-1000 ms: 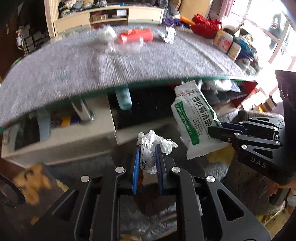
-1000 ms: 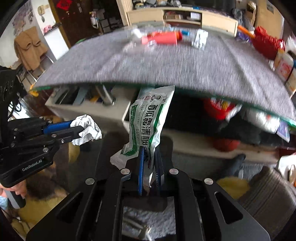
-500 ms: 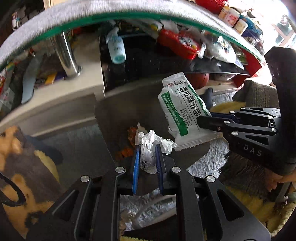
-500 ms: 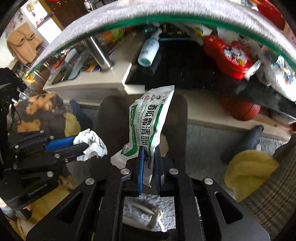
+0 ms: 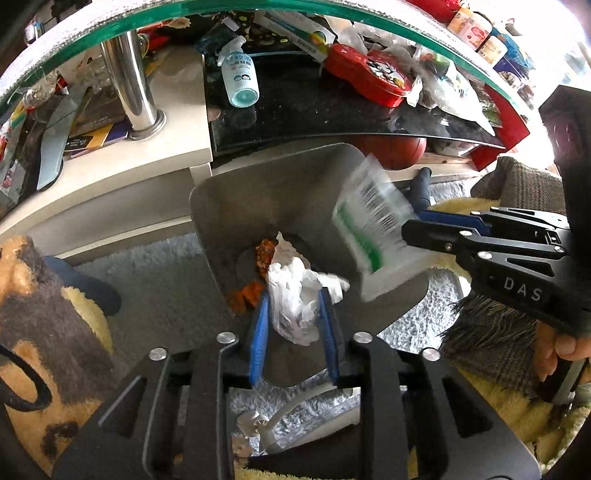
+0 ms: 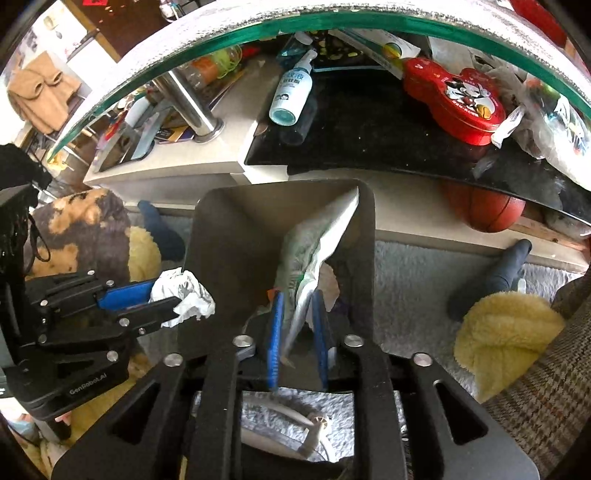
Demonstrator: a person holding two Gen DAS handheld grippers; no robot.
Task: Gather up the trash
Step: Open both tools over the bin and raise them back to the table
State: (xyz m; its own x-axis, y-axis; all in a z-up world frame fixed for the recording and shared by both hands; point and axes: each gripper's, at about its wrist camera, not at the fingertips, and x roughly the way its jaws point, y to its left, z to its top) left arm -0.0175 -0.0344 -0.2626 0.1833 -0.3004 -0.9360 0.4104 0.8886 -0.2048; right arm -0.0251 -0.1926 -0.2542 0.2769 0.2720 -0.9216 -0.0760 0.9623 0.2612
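**Both pieces of trash poised over the bin**

Nearest to us, our left gripper has its blue fingers spread somewhat, the crumpled white wrapper sitting loosely between them; we cannot tell whether the pads grip it or it is slipping free. Our right gripper likewise shows its fingers apart, with the green-and-white snack packet standing between them, blurred in the left view, so we judge it is on the point of dropping.

Just beyond both lies the grey metal trash bin, open, with orange scraps and some pale paper already at its bottom. So carrying looks finished; what remains is the letting go, and then any litter on the tabletop above, which these views do not show.

Around the bin we see pale shag rug, a yellow fleece to the right and a brown-and-tan plush to the left. Farther off, under the glass table edge, sit a spray bottle, a red tin, a basketball and a chrome table leg. Nothing blocks the bin's mouth.
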